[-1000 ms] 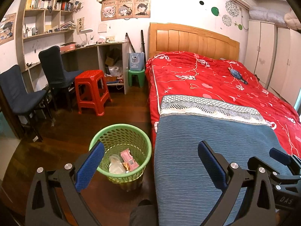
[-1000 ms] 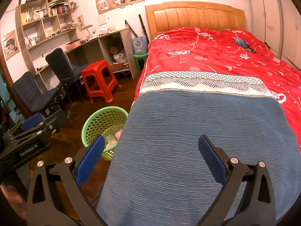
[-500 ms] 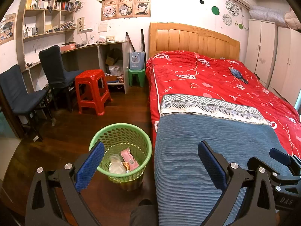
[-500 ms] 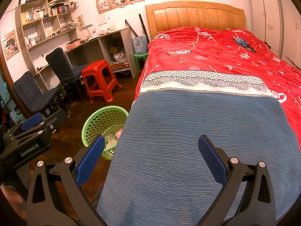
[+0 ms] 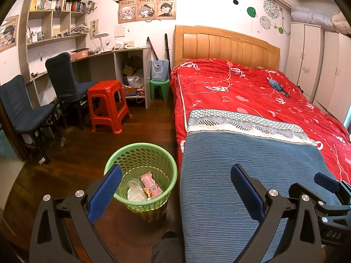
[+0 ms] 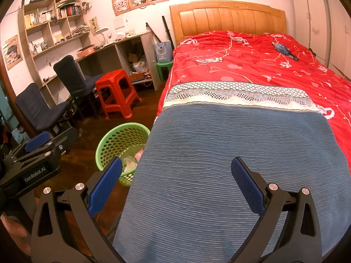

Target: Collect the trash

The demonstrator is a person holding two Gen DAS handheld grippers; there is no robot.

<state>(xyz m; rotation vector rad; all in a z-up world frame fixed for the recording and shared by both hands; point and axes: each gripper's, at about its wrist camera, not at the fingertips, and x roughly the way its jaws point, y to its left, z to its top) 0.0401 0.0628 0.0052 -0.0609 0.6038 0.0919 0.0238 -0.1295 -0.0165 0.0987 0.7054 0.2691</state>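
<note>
Bedroom: bed [image 5: 252,100], desk [image 5: 109,53], bookshelves [image 5: 54,11]

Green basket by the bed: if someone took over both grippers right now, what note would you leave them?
Left gripper: open, empty, held above the floor and bed edge.
Right gripper: open, empty, over the blue blanket.
Green basket stands on the floor beside the bed; already in it are a pink package and clear plastic pieces.
Possibly left: a small blue object on the red bedspread; I can't tell if it's trash.

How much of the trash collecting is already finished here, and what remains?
Done: the green basket already holds a pink packet and clear plastic. In hand: nothing; the left gripper and right gripper are both open. Left: possibly the blue object on the red bedspread.
</note>
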